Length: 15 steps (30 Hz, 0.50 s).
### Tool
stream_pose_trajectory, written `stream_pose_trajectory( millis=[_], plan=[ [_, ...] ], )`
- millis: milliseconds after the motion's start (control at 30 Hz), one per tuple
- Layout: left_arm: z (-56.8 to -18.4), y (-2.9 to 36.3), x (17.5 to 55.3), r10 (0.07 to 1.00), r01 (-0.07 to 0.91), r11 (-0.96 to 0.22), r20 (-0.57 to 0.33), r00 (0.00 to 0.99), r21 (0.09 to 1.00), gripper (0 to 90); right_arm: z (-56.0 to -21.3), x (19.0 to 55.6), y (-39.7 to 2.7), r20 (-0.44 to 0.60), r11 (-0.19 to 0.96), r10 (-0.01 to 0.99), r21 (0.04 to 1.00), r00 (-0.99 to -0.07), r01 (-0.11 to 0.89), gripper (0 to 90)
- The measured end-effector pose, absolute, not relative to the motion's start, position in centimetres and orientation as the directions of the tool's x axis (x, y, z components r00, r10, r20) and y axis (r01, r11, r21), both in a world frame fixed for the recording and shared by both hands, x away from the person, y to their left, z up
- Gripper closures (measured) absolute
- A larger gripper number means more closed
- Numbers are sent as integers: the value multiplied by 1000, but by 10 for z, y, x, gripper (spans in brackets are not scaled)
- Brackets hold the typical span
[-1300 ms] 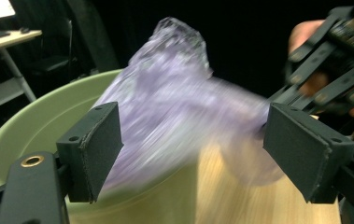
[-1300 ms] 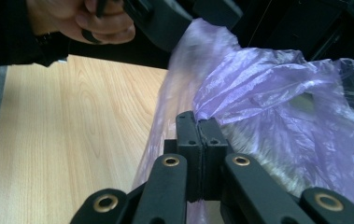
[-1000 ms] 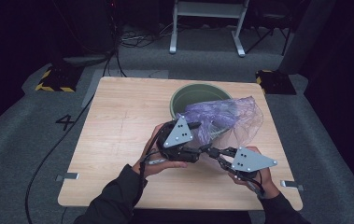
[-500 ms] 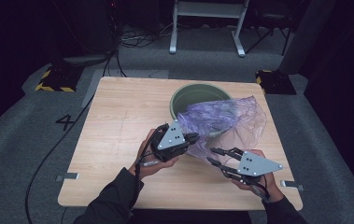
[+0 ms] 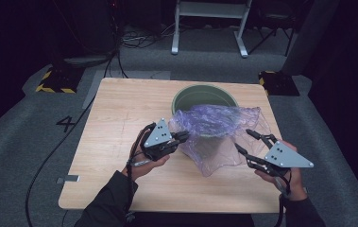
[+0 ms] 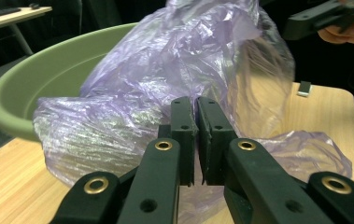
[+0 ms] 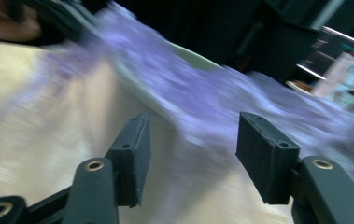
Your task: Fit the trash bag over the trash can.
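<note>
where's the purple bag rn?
High view: the purple plastic bag drapes over the near rim of the green bowl onto the table, right of centre, between the left gripper and right gripper.

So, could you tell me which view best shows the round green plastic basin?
The high view: the round green plastic basin shows its whole far rim, with the crumpled purple plastic bag draped over its front. The left gripper view gives one side; the right gripper view blurs it.

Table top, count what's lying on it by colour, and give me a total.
Green: 1, the bowl
Purple: 1, the bag
Total: 2
</note>
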State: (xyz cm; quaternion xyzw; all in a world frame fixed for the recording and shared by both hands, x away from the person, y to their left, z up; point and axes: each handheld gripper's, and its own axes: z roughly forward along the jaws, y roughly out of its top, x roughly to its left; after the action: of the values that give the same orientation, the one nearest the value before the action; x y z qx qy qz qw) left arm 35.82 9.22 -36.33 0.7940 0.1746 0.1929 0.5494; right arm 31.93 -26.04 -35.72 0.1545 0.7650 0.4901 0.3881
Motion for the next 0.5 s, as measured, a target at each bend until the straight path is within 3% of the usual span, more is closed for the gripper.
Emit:
stream_pose_trajectory(
  millis=[233,500],
  plan=[
    [-362,99,364,500,74,-328,106,860,942,849,-357,346,-274,-495,539,632,834,-596,-121,359],
    [-358,108,372,524,91,-334,105,845,938,761,-340,363,-281,-504,541,666,834,-550,-110,329]
  ],
)
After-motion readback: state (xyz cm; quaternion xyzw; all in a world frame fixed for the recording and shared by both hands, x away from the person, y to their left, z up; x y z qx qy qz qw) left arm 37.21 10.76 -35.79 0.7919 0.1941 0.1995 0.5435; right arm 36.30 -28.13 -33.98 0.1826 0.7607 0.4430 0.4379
